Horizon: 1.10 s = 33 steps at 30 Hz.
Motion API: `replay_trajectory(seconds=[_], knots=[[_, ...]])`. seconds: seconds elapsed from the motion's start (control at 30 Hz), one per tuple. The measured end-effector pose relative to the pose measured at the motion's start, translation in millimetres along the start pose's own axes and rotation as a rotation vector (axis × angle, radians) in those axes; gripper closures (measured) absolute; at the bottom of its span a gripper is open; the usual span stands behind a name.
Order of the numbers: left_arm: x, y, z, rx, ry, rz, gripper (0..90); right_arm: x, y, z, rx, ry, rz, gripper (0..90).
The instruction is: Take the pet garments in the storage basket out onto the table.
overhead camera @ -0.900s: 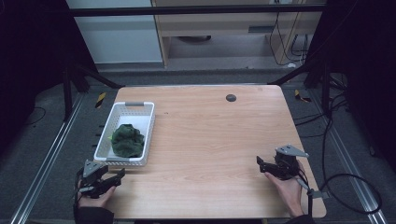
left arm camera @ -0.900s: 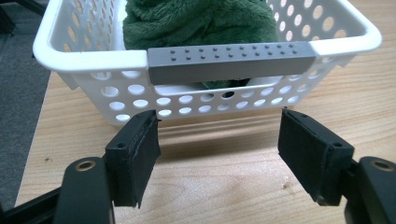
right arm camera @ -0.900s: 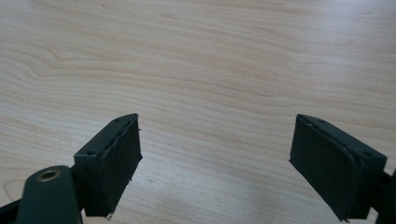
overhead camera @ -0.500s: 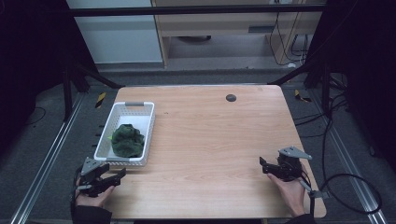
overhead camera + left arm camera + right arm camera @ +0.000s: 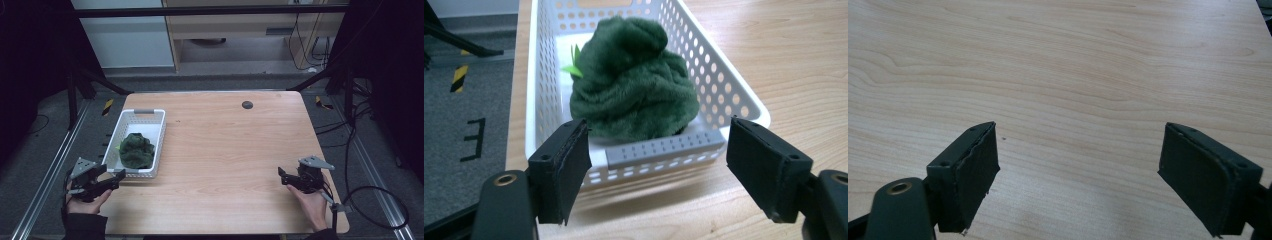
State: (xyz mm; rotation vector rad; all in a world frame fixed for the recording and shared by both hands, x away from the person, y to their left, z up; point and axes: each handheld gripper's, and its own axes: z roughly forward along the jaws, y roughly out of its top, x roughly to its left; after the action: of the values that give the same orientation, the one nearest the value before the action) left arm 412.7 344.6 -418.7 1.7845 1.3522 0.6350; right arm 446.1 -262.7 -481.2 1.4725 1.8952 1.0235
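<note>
1. Broadly, the wooden table [image 5: 225, 150] spreads ahead of both grippers, its pale grain bare under the right gripper's jaws in the right gripper view.
2. The white perforated basket [image 5: 126, 125] stands on the table just ahead of the left gripper, long side running away from it; in the left gripper view its near short wall [image 5: 659, 150], with a grey handle strip, lies between the two jaws and a little beyond their tips, not touched by either.
3. The dark green plush cloth [image 5: 136, 149] sits bunched inside the basket, heaped toward the end nearer the left gripper; in the left gripper view it rises above the basket's rim [image 5: 634, 85], and a small bright green piece pokes out at its left side.
4. The left gripper [image 5: 119, 176] is held in the person's left hand [image 5: 86, 200] at the table's near left corner, beside the basket's near end; its jaws are spread wide and hold nothing.
5. The right gripper [image 5: 281, 177] is held in the person's right hand [image 5: 311, 204] near the table's near right edge, well apart from the basket, pointing across the table toward the left gripper's side; its jaws stand wide apart and empty, above bare wood.
6. A small dark round spot [image 5: 247, 104] lies on the table's far part, well ahead of both grippers.
</note>
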Motion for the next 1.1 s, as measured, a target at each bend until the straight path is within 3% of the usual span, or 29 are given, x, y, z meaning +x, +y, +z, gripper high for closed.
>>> replay_trajectory(seconds=[0.27, 0.47, 0.83, 1.1], knots=[[-0.1, 18.9, 1.7, 0.000, 0.000, 0.030, 23.1, 3.6, 3.7, 0.7, -0.008, 0.013, -0.010, 16.3], [2.9, 32.8, 6.9, 0.019, -0.006, 0.047, 22.3, 5.6, 4.8, 2.6, -0.008, 0.008, -0.028, 15.4], [4.5, 61.1, 14.3, 0.070, 0.001, 0.122, 20.9, 5.8, 3.9, 2.2, -0.003, 0.004, -0.033, 15.0], [3.0, 77.6, 25.0, 0.105, -0.004, 0.144, 20.1, 5.4, 3.7, 2.3, 0.001, 0.002, -0.032, 15.0]])
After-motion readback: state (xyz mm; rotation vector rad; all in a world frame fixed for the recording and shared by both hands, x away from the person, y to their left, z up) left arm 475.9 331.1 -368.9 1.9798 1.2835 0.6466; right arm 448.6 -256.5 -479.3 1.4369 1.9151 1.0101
